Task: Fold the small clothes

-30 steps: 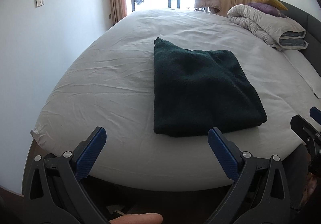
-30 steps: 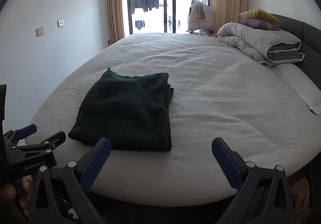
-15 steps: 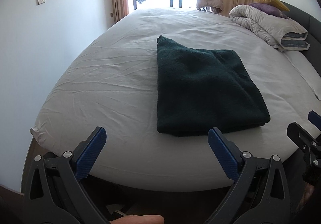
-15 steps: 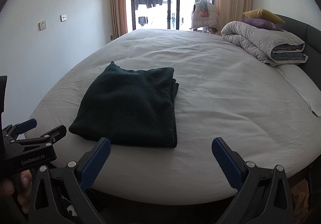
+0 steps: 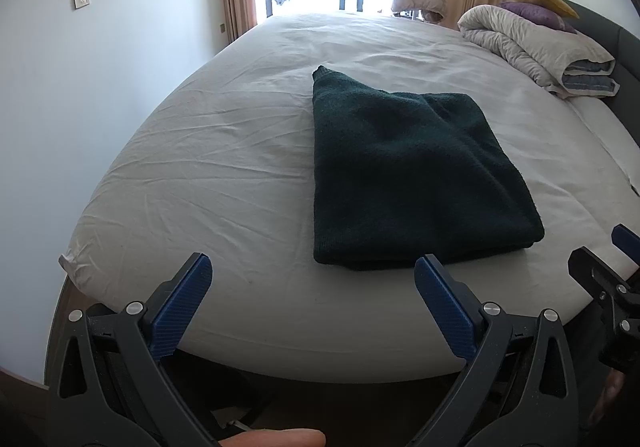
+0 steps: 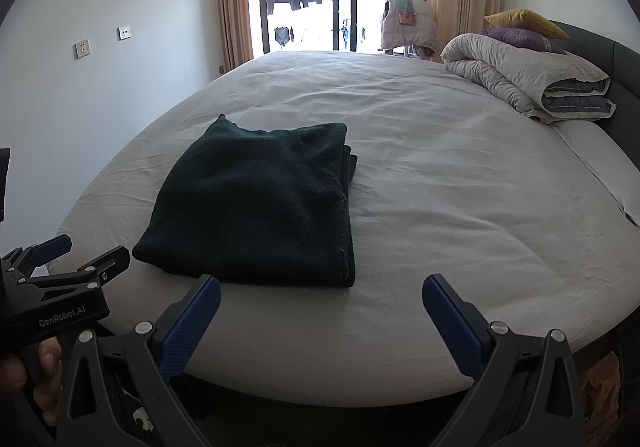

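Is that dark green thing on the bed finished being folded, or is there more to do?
It looks finished: the dark green garment lies on the white bed sheet as a compact, layered rectangle with fairly even edges. Nothing is in hand: the left gripper and the right gripper are both open and empty, held off the near edge of the bed. No other unfolded clothes are visible on the bed, so little seems left.

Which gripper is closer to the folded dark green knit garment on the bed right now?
Left, narrowly. The left gripper, open, faces the folded dark green knit garment almost head-on, its right finger at the near edge. The right gripper, open, sits off the garment's right corner, aimed mostly at bare white bedsheet.
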The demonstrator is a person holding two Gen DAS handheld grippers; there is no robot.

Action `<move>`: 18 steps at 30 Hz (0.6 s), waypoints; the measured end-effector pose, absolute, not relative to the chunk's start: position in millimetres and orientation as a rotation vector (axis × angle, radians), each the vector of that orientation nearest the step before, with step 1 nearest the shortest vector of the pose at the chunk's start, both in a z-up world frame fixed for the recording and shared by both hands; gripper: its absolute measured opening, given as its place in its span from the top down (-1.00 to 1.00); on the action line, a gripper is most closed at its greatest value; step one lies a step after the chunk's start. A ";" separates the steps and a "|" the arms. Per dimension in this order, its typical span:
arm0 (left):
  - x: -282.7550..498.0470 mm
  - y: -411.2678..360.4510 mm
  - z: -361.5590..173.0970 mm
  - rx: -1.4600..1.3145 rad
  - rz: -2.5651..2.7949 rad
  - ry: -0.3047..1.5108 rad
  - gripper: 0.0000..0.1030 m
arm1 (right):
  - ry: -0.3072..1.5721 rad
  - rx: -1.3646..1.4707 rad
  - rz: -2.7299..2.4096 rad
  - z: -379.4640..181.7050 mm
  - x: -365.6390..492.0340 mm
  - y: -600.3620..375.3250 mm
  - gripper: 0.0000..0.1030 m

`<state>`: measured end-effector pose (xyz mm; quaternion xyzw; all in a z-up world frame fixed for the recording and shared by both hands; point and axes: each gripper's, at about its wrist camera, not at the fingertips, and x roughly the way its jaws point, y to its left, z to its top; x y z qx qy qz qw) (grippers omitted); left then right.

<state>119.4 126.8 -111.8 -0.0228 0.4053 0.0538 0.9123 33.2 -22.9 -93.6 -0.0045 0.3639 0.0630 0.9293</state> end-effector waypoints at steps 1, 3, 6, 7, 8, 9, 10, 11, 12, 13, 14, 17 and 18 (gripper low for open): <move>119.7 126.7 -112.4 -0.046 0.110 0.836 -1.00 | 0.748 -0.006 0.129 -94.2 33.5 -23.4 -1.00; 120.2 126.2 -113.7 -0.044 0.112 0.839 -1.00 | 0.749 -0.002 0.129 -95.1 33.6 -24.0 -1.00; 121.1 125.1 -115.7 -0.041 0.112 0.845 -1.00 | 0.753 0.002 0.130 -96.5 34.7 -24.1 -1.00; 121.5 125.1 -116.1 -0.041 0.112 0.846 -1.00 | 0.755 0.004 0.131 -96.8 34.9 -24.3 -1.00; 121.9 124.9 -116.4 -0.041 0.113 0.846 -1.00 | 0.755 0.005 0.131 -97.2 35.3 -24.2 -1.00; 121.9 124.7 -116.5 -0.040 0.112 0.846 -1.00 | 0.756 0.006 0.131 -97.5 35.7 -24.3 -1.00; 121.6 124.7 -116.5 -0.040 0.112 0.846 -1.00 | 0.756 0.006 0.131 -97.8 36.0 -24.4 -1.00; 121.8 124.3 -116.8 -0.039 0.113 0.847 -1.00 | 0.757 0.006 0.130 -98.1 36.4 -24.6 -1.00; 122.0 123.9 -117.4 -0.039 0.113 0.847 -1.00 | 0.758 0.008 0.130 -98.3 36.7 -24.7 -1.00; 122.5 124.0 -117.8 -0.039 0.113 0.848 -1.00 | 0.760 0.010 0.130 -98.9 37.1 -24.8 -1.00; 122.8 123.9 -118.3 -0.038 0.114 0.849 -1.00 | 0.763 0.012 0.130 -99.5 37.4 -24.9 -1.00; 123.3 124.1 -119.4 -0.040 0.118 0.850 -1.00 | 0.767 0.016 0.130 -100.7 38.4 -25.2 -1.00; 123.6 124.0 -119.8 -0.041 0.119 0.851 -1.00 | 0.768 0.016 0.130 -101.0 38.5 -24.9 -1.00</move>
